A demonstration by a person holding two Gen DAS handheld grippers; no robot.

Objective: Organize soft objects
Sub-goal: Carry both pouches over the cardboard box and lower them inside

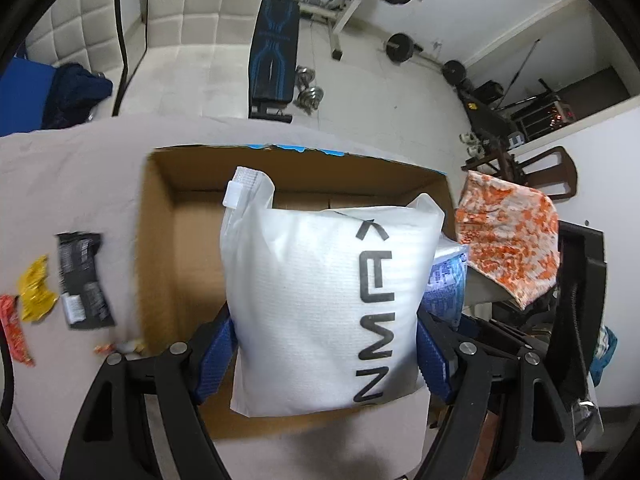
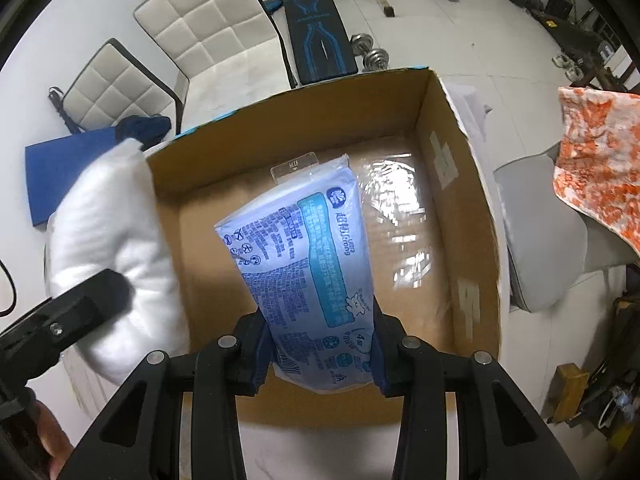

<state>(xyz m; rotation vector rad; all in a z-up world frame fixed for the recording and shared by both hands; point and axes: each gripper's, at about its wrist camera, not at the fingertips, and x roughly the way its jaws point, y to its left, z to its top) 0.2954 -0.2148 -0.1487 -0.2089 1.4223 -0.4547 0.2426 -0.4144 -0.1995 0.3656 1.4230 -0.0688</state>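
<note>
With the left gripper (image 1: 326, 354) clamped on the white pouch (image 1: 320, 300) and the right gripper (image 2: 320, 354) pinched tight on the blue tissue pack (image 2: 308, 256), both hanging over the open cardboard box (image 2: 456, 184) below the jaws, lower each well inside before releasing.

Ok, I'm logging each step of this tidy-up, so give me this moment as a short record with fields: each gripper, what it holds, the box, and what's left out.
left gripper: shut on white pouch, held above the box
right gripper: shut on blue tissue pack, held above the box
cardboard box: open, nothing inside that shows
left out: snack wrappers on the cloth beside the box
orange patterned cloth: draped beyond the box
</note>
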